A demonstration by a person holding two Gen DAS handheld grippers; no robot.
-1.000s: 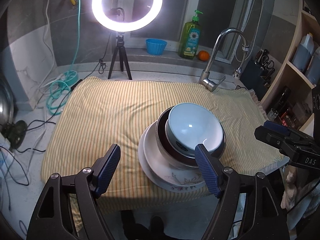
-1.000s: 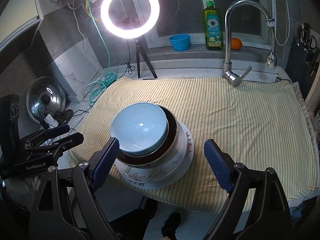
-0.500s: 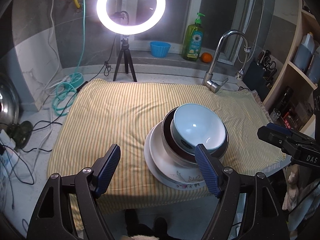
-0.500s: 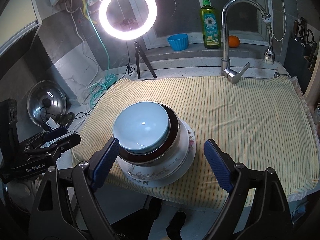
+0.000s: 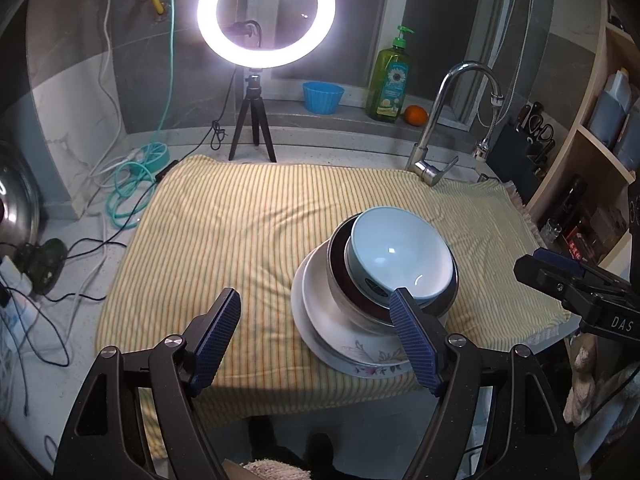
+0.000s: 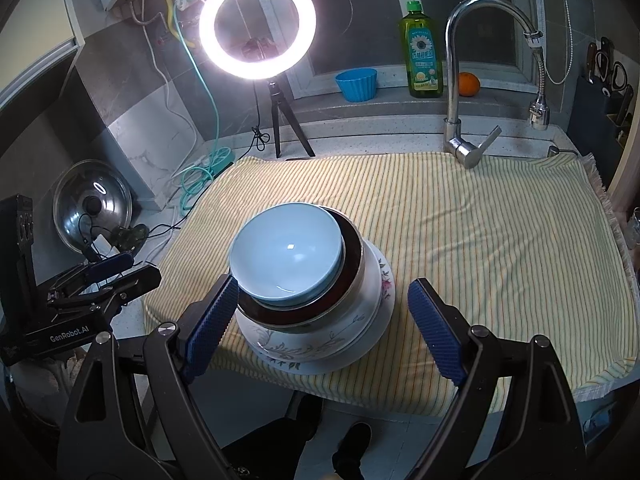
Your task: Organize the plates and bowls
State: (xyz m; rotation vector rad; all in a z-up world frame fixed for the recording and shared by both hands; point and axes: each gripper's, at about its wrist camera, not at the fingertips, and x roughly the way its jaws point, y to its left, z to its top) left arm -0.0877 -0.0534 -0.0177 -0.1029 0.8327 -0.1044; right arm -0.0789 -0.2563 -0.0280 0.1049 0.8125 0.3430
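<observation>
A stack stands on the striped towel near its front edge: a light blue bowl (image 5: 400, 252) (image 6: 286, 252) sits inside a dark-rimmed steel bowl (image 5: 340, 280) (image 6: 352, 268), which rests on a white floral plate (image 5: 344, 344) (image 6: 320, 352). My left gripper (image 5: 316, 332) is open and empty, held back from the stack's left front. My right gripper (image 6: 324, 316) is open and empty, held above and in front of the stack. Each gripper shows in the other's view: the right one (image 5: 576, 288) at the right, the left one (image 6: 96, 280) at the left.
The yellow striped towel (image 5: 248, 224) (image 6: 480, 232) covers the counter. A tap (image 6: 460, 80), dish soap bottle (image 6: 420, 56), orange (image 6: 468, 84) and blue cup (image 6: 356, 84) stand at the back. A ring light on a tripod (image 6: 256, 24), cables and a pot lid (image 6: 92, 208) sit left.
Both grippers have drawn back and up a little from the stack, still open. The stack has not moved.
</observation>
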